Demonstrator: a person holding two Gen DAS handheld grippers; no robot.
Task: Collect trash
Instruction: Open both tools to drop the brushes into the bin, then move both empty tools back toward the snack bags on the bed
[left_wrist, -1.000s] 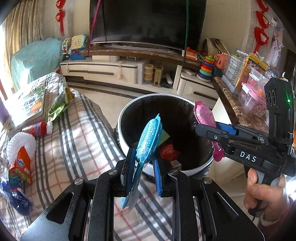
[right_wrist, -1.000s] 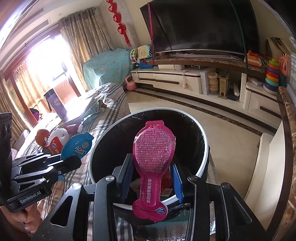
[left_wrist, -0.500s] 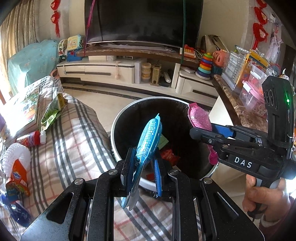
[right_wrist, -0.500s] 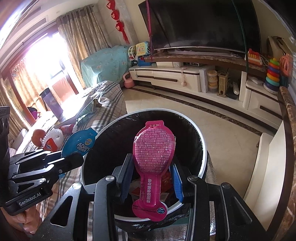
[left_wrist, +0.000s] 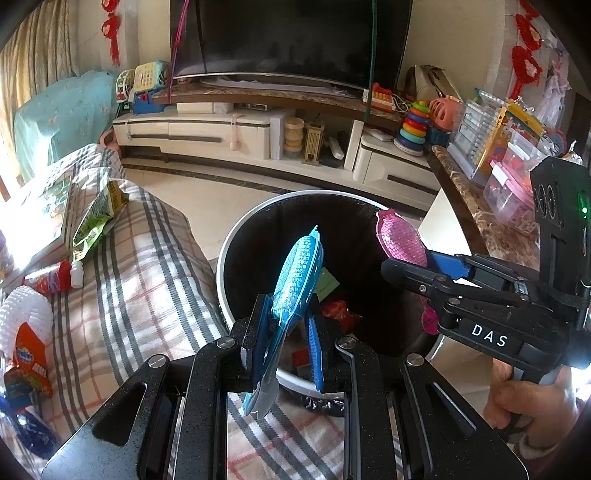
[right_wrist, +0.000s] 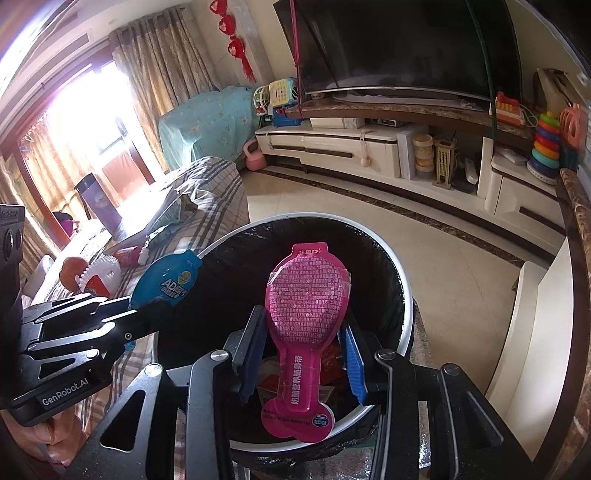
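A round bin (left_wrist: 222, 266) with a white rim and black liner stands below both grippers and holds some trash. My left gripper (left_wrist: 284, 332) is shut on a blue spoon-shaped packet (left_wrist: 299, 273), seen edge-on and tilted over the near rim. In the right wrist view the left gripper (right_wrist: 136, 314) and its blue packet (right_wrist: 166, 280) reach the bin's left rim (right_wrist: 404, 314). My right gripper (right_wrist: 303, 354) is shut on a pink spoon-shaped packet (right_wrist: 306, 299), upright over the opening. The left wrist view shows that pink packet (left_wrist: 400, 240) and the right gripper (left_wrist: 406, 267) at the bin's right side.
Left of the bin, a plaid-covered seat (left_wrist: 140, 280) carries a green snack bag (left_wrist: 98, 218), a red tube (left_wrist: 55, 277), a white foam net (left_wrist: 22, 317) and an orange wrapper (left_wrist: 29, 365). A marble counter (left_wrist: 476, 218) with toys stands right. A TV cabinet (left_wrist: 221, 136) lies beyond.
My left gripper with the blue packet has edged a little toward the bin. The right gripper and pink packet have stayed put.
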